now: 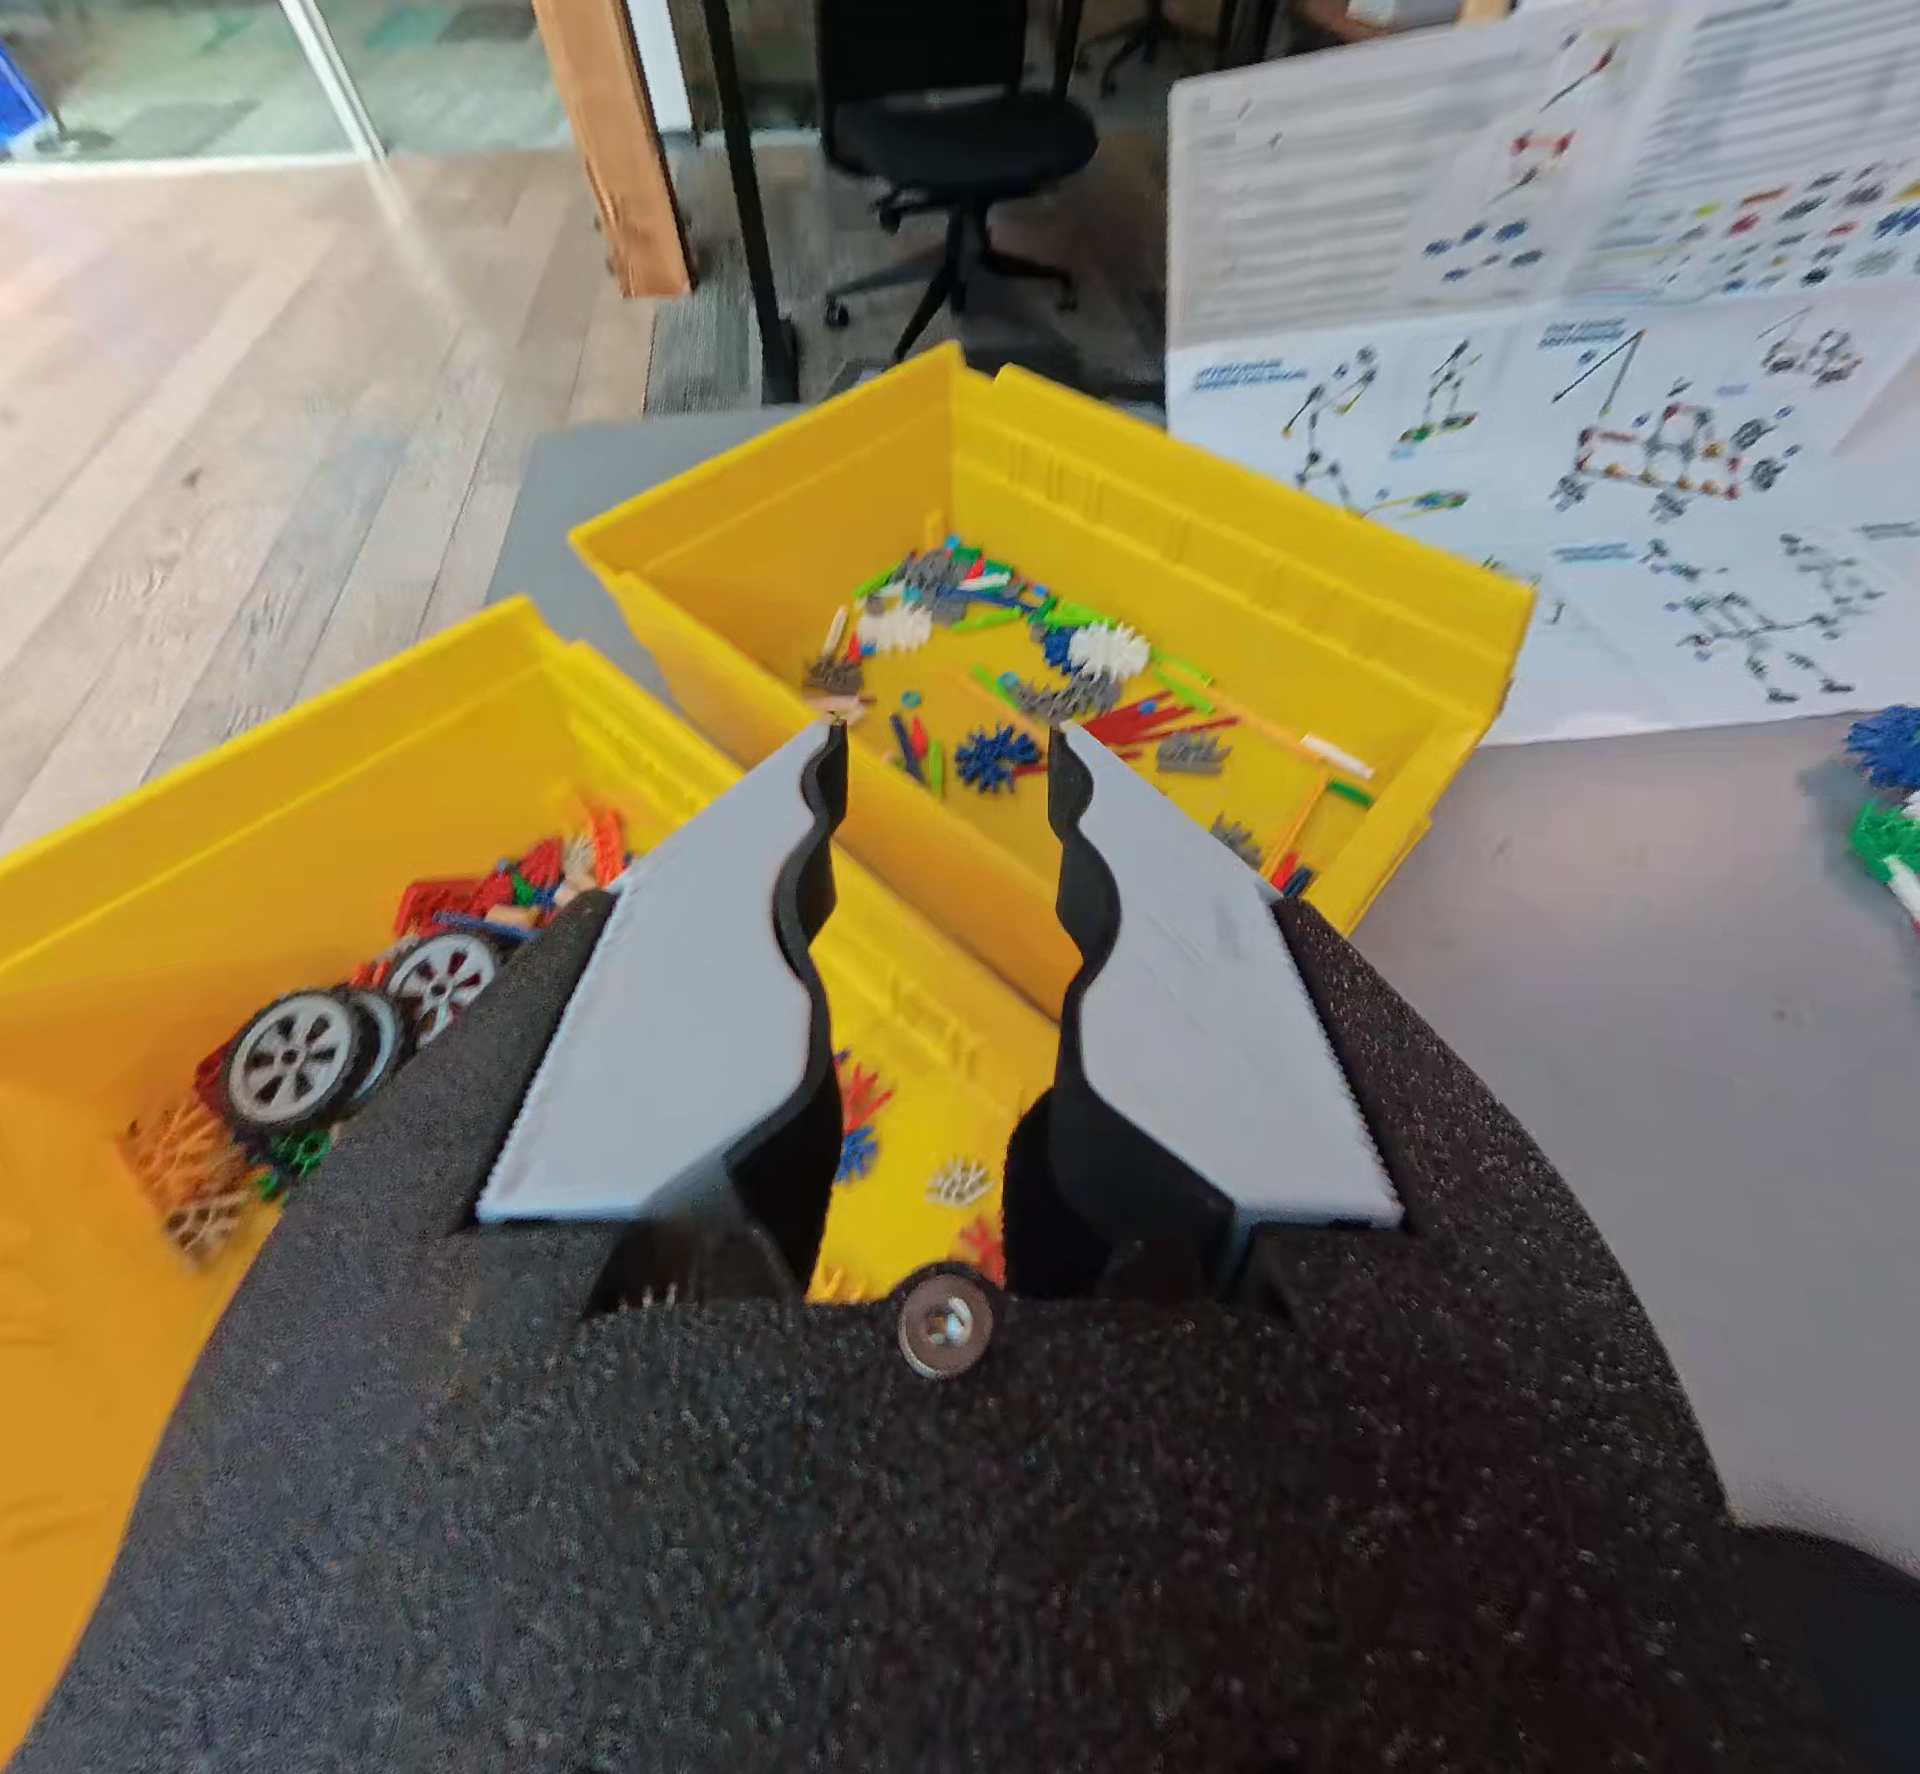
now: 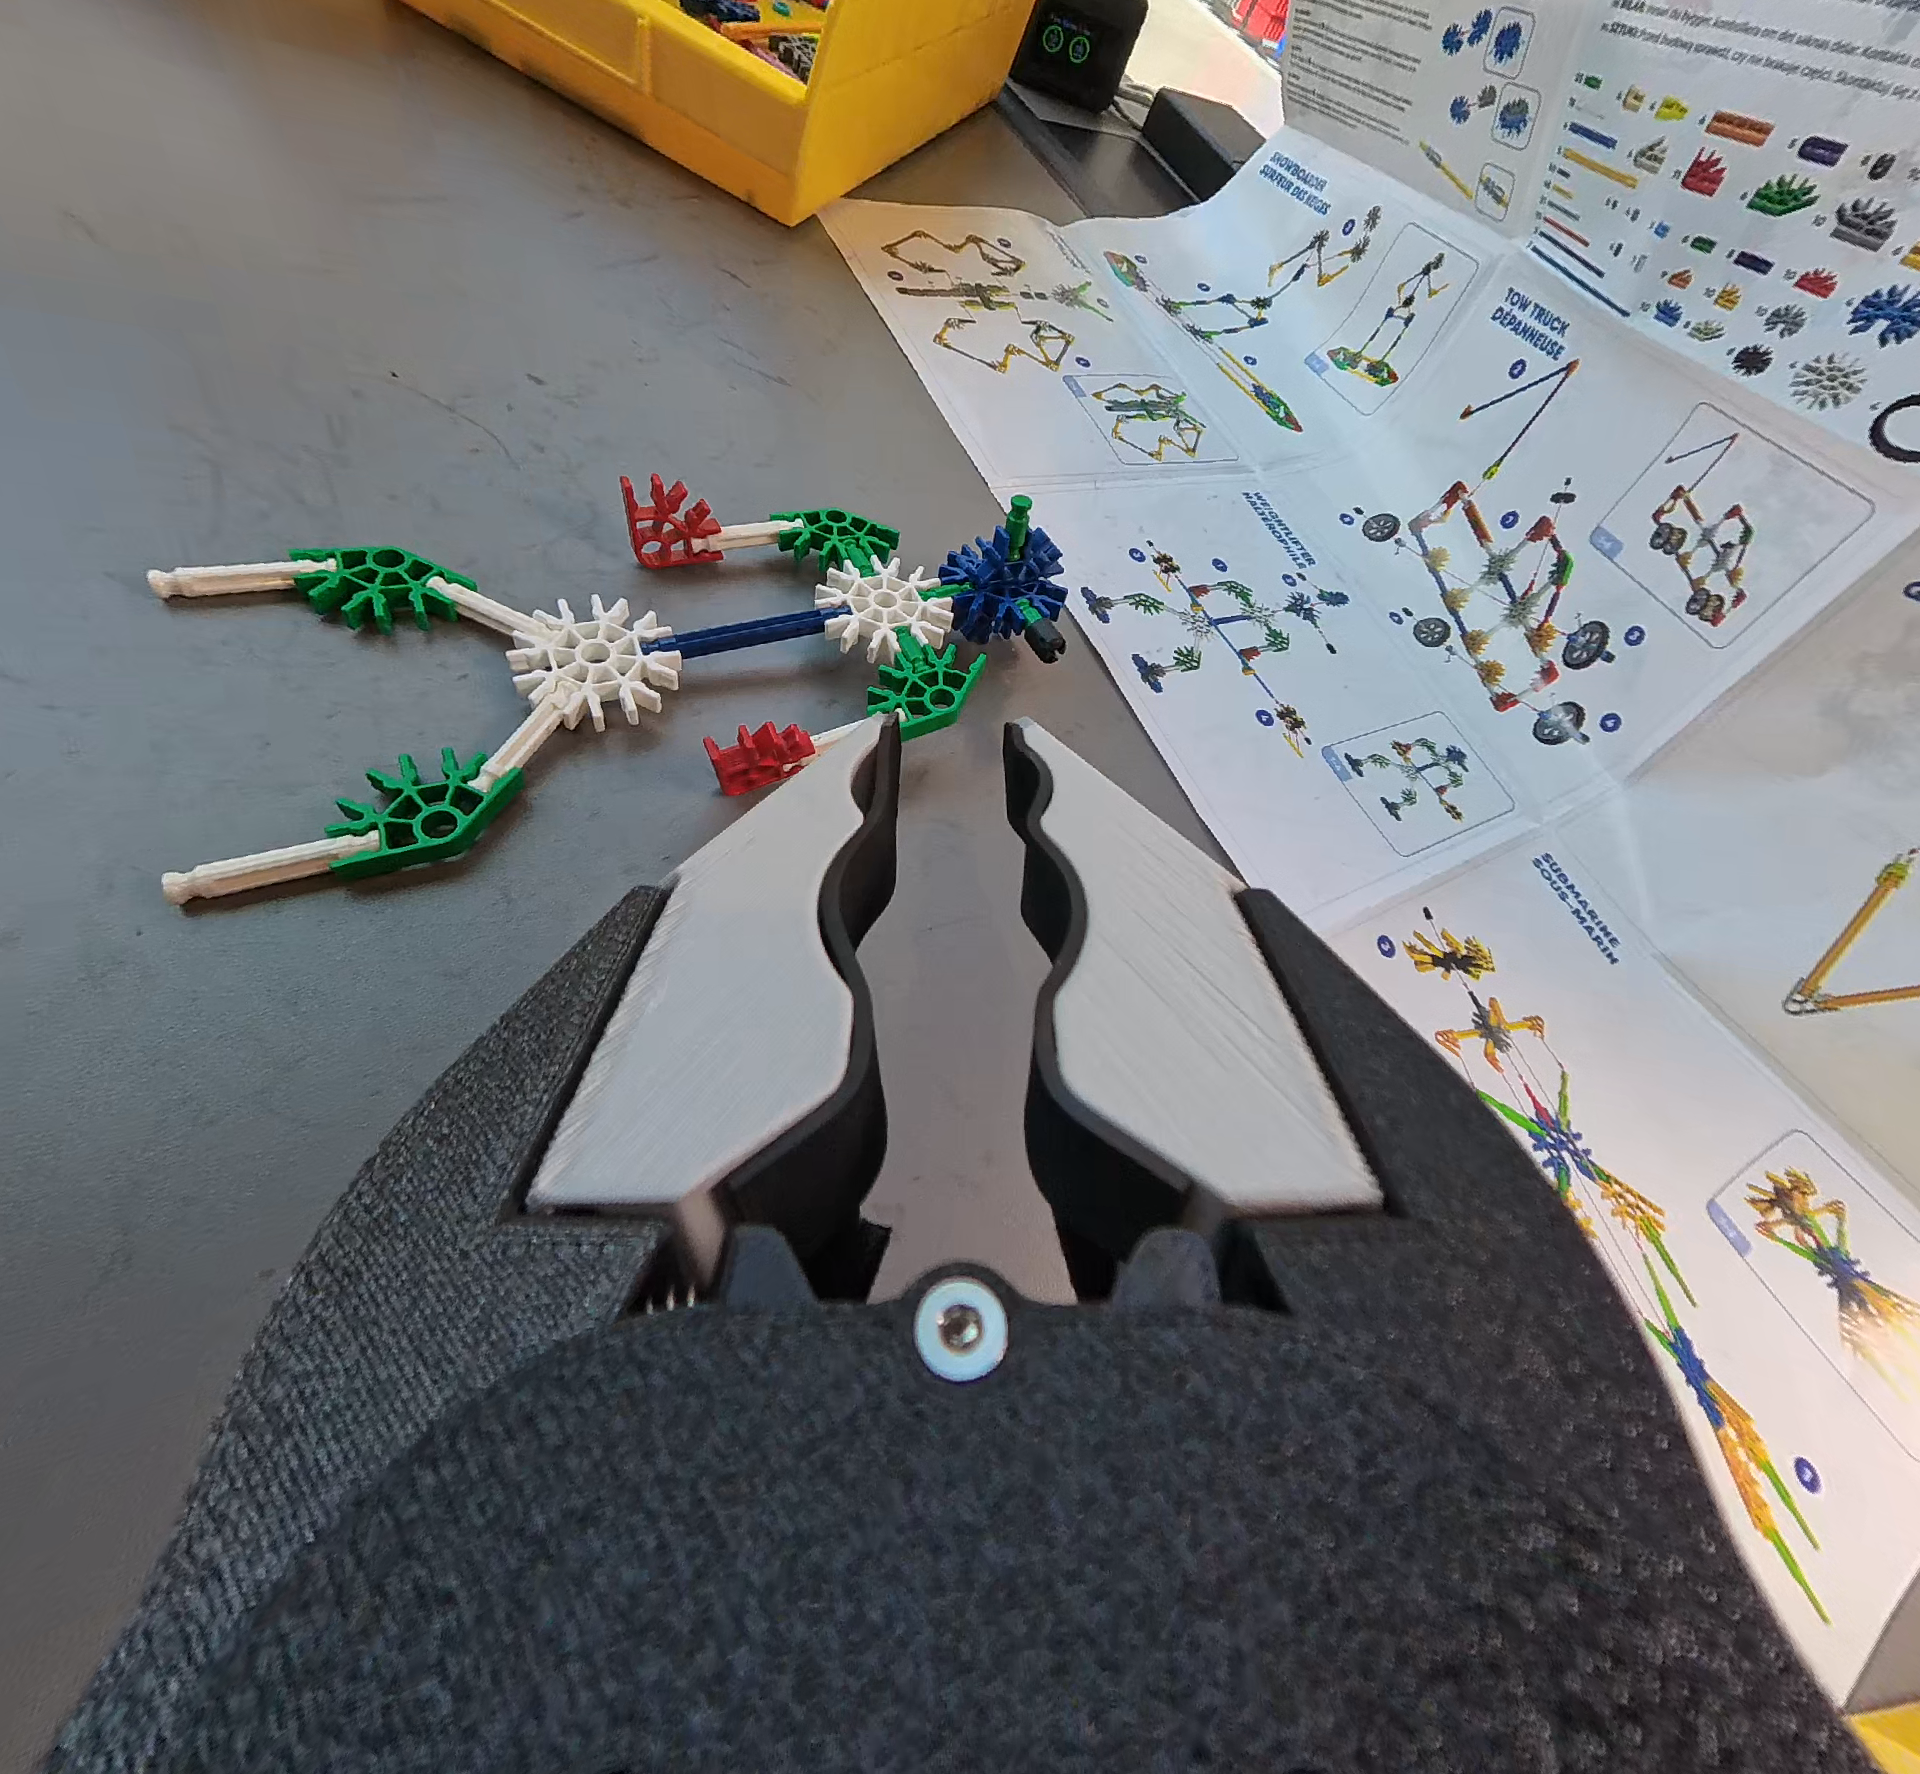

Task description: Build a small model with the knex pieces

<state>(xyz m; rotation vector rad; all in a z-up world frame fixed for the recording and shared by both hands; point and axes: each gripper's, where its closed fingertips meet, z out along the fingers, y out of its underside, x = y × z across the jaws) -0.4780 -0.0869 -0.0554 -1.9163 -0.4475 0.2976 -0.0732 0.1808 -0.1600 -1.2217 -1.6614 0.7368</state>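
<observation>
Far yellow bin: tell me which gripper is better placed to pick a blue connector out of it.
Left. The left gripper is open above the far yellow bin, near the blue connector. The right gripper hovers by the figure.

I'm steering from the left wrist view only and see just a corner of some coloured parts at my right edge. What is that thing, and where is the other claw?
Observer: It is a flat figure of rods and connectors lying on the grey table, with two white snowflake hubs joined by a blue rod.
Operator: And the right claw?
Observer: The right claw hovers open and empty just short of the figure, its left fingertip beside a green connector.
Operator: Anything behind the instruction sheet?
Observer: A small black device with a lit screen sits between the yellow bin and the sheet.
</observation>
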